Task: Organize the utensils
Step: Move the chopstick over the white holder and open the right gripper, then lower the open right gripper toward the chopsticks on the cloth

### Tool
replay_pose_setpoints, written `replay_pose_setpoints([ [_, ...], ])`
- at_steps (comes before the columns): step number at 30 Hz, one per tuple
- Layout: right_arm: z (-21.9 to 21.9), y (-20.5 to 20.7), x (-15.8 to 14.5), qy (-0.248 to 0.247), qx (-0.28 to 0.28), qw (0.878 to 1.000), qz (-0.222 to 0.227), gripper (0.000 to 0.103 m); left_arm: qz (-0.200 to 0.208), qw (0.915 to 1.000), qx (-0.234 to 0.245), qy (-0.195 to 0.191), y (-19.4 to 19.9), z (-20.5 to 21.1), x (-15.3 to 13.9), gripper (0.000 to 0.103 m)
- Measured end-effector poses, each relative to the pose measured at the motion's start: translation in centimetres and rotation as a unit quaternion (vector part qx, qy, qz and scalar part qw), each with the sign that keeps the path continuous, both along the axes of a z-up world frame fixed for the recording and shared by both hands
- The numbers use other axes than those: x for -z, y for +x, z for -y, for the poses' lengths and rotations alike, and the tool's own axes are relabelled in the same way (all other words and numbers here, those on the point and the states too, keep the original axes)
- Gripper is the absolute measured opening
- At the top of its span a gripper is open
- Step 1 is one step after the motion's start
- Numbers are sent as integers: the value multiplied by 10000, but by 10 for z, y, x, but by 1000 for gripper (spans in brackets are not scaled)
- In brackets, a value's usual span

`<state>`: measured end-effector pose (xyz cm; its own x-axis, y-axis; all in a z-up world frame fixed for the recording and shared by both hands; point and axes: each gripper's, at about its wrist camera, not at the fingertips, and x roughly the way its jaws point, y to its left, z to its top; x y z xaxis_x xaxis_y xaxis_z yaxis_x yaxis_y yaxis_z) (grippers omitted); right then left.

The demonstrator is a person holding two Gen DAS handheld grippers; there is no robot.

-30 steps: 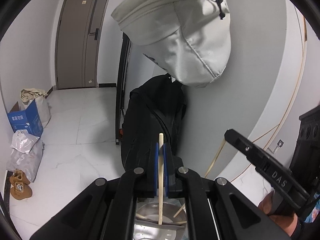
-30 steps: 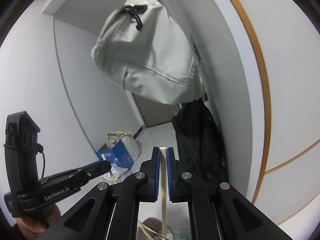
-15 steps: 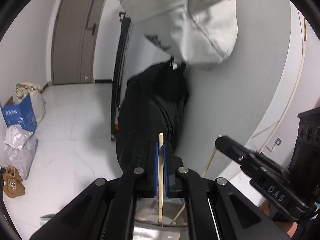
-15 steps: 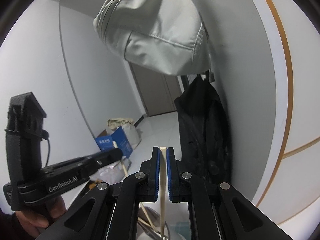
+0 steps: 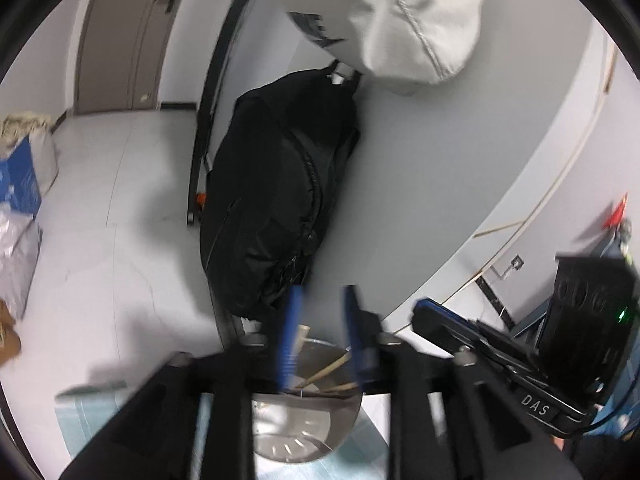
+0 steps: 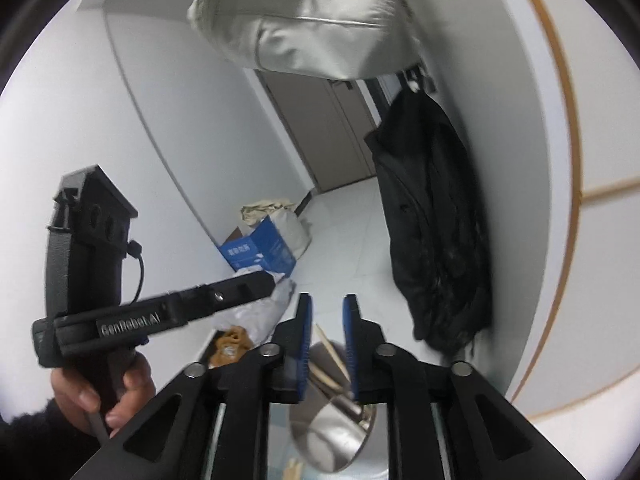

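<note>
Both claws, left (image 5: 320, 336) and right (image 6: 327, 344), just opened above chopsticks (image 5: 328, 368) in the steel cup (image 5: 304, 420).

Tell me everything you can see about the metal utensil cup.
The metal utensil cup is a shiny steel cylinder with slots cut in its wall, standing below both tongs on a pale blue surface. Several wooden chopsticks lean inside, tips above the rim. In the right wrist view it tilts in the picture. Neither tongs touch it.

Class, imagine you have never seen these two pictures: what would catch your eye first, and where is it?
A shiny perforated steel holder with pale wooden chopsticks sits bottom centre, below the left gripper, whose blue-padded jaws have just been opening with nothing clamped. A pale grey fabric bag hangs at the top, above a black coat on the wall.
</note>
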<state>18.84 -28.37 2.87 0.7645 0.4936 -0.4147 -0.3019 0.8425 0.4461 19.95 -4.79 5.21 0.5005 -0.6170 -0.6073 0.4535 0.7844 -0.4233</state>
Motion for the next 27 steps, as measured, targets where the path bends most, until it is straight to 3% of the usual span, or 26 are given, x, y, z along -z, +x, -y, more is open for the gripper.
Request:
replay_pose_setpoints([
  [6, 25, -25, 0, 419, 367, 9984, -93, 44, 282, 9987, -422, 2, -29, -23, -19, 37],
  [8, 27, -34, 0, 433, 424, 9981, -75, 53, 376, 9969, -686, 68, -41, -31, -23, 54],
  [9, 28, -41, -1, 444, 459, 9979, -57, 55, 428, 9960, -783, 106, -46, -33, -25, 57],
  [15, 23, -60, -6, 414, 409, 9983, -14, 61, 704, 9902, -1105, 483, -72, -35, -31, 59],
  [23, 7, -93, -21, 361, 286, 9985, 292, 78, 939, 9829, -1427, 687, -97, -35, -31, 59],
  [27, -5, -108, -22, 233, 196, 9985, 446, 84, 1059, 9777, -1623, 813, -111, -37, -28, 71],
])
